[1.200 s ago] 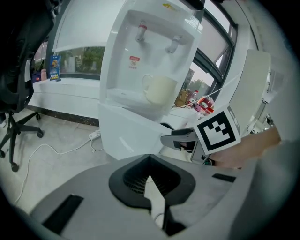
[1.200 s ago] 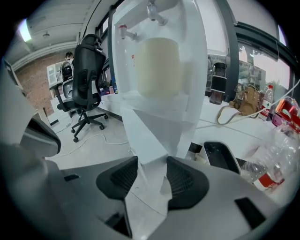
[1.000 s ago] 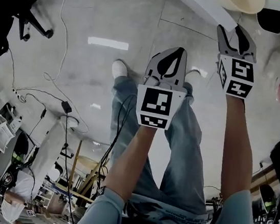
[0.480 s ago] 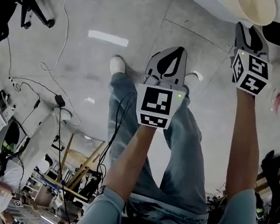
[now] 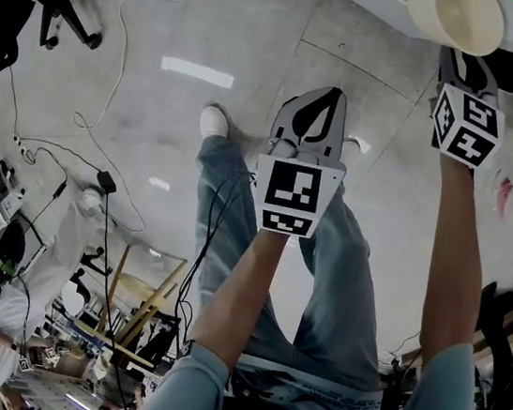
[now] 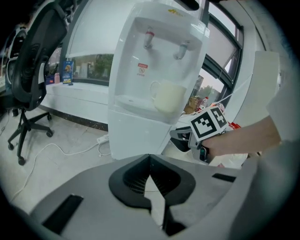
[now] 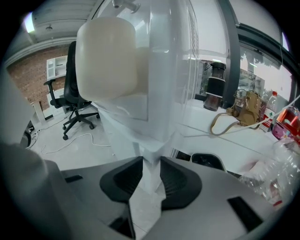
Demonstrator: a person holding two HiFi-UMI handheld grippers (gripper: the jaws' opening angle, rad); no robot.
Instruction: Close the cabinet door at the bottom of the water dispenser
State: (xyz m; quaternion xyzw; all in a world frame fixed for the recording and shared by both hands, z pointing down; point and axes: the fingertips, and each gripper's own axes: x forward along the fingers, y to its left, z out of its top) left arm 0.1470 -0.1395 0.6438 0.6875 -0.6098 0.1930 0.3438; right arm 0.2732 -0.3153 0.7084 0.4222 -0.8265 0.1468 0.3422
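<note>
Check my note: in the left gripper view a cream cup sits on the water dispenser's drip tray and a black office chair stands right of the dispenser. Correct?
No. The left gripper view shows the black office chair left of the water dispenser, not right. The cream cup does sit on the drip tray.

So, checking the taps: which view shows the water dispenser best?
Left gripper view: the water dispenser shows its front, taps and cup. Right gripper view gives a close corner; head view only an edge.
</note>
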